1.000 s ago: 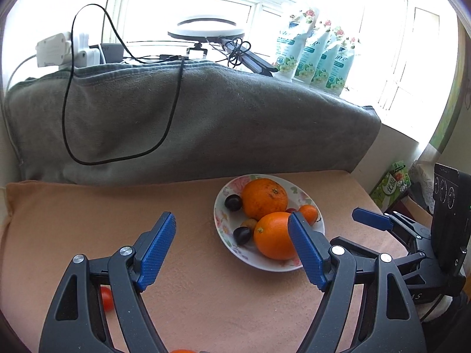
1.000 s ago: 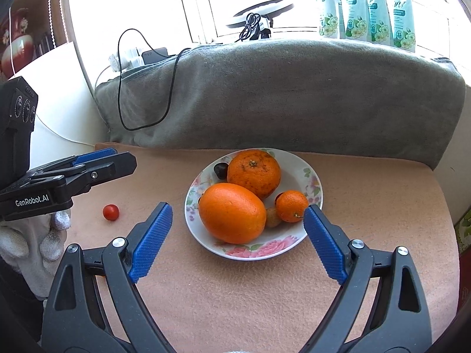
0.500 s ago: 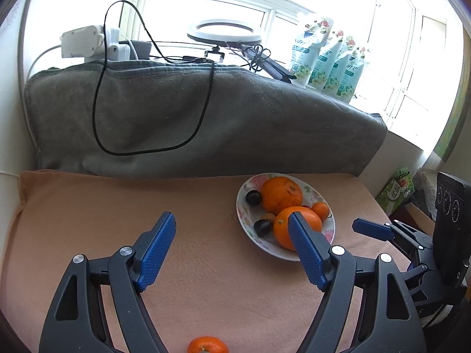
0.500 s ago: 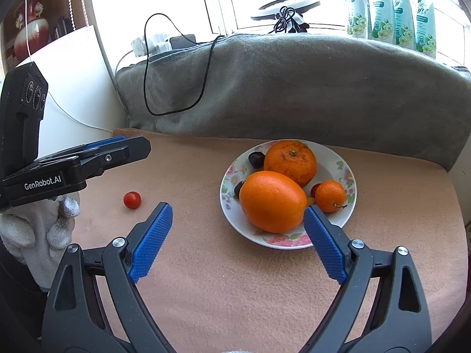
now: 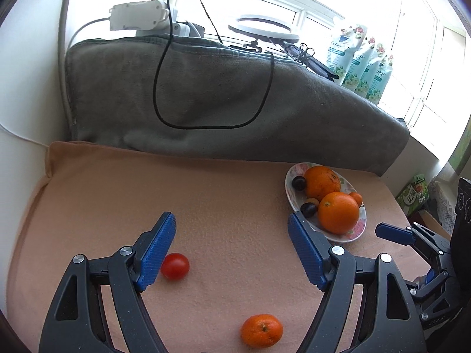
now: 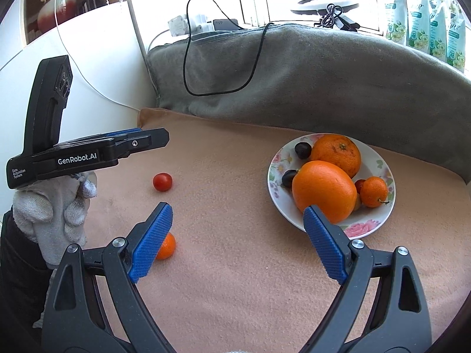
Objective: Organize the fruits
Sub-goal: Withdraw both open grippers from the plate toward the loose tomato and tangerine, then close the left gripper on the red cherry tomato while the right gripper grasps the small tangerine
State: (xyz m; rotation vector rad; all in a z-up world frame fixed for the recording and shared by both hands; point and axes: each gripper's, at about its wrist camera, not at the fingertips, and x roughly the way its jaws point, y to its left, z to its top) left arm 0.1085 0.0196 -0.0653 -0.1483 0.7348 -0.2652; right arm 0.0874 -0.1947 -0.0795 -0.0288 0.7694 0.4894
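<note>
A floral plate [image 5: 360,229] [image 6: 379,220] on the tan cloth holds two big oranges [image 5: 338,212] [image 6: 323,189], a small mandarin [image 6: 374,191] and dark plums [image 6: 303,150]. A red cherry tomato [image 5: 175,266] [image 6: 162,181] and a loose mandarin [image 5: 261,331] [image 6: 166,247] lie on the cloth left of the plate. My left gripper [image 5: 232,250] is open and empty, above the cloth with the tomato by its left finger. It also shows in the right wrist view [image 6: 147,139]. My right gripper [image 6: 238,241] is open and empty, the loose mandarin partly behind its left finger.
A grey towel-covered ledge [image 5: 220,97] with a black cable [image 5: 159,88] rises behind the cloth. A power strip [image 5: 138,14], a ring light [image 5: 265,26] and refill pouches [image 5: 359,58] stand along the window. A white wall [image 6: 97,58] bounds the left side.
Both grippers have swung left and back from the plate. The plate has shifted right in both views, and the tomato and loose mandarin have come into view near the fingers. Both stay open.
</note>
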